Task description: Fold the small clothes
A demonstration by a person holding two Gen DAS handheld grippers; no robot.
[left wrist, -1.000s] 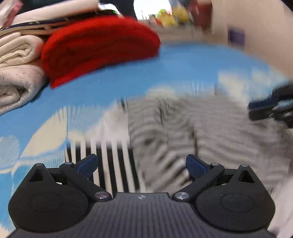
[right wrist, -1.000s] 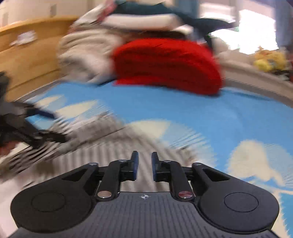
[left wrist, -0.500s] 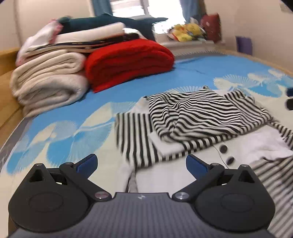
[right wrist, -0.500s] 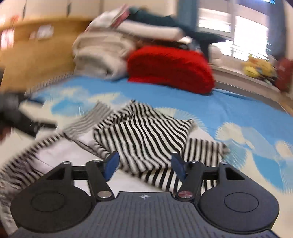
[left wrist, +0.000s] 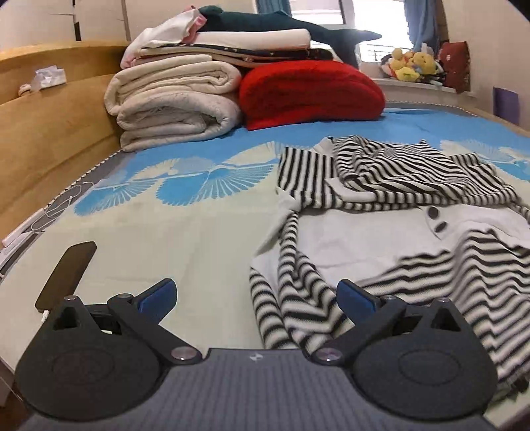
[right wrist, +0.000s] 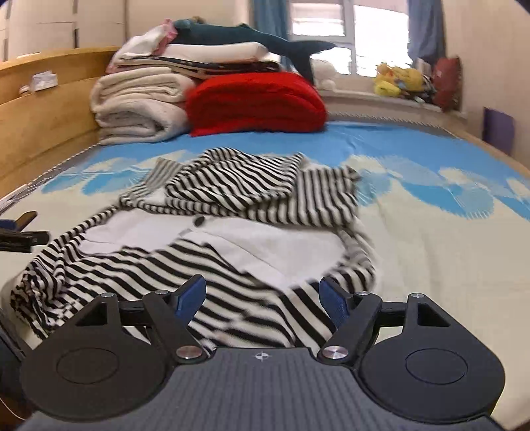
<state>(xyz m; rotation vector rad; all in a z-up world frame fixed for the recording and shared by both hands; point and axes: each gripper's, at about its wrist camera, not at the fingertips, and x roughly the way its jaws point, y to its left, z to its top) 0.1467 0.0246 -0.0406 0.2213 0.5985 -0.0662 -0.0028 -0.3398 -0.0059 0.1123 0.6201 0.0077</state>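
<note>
A black-and-white striped garment (left wrist: 391, 212) with a white panel and dark buttons lies rumpled on the bed, its far part folded over itself. In the right wrist view the same garment (right wrist: 212, 225) fills the middle. My left gripper (left wrist: 256, 296) is open at the near edge, over the garment's left hem, nothing between its blue pads. My right gripper (right wrist: 261, 296) hovers above the striped near edge with its jaws opening, the pads not pressing on the cloth. The left gripper's tip (right wrist: 20, 232) shows at the left edge of the right wrist view.
Folded cream blankets (left wrist: 175, 102) and a red blanket (left wrist: 308, 94) are stacked at the head of the bed, with a plush shark (left wrist: 281, 26) on top. A wooden headboard (left wrist: 49, 132) runs along the left. A dark flat object (left wrist: 66, 273) lies near my left gripper.
Both grippers have pulled back toward the near edge of the bed, away from the garment's far part. The right gripper went from shut to open, and the garment now lies folded over.
</note>
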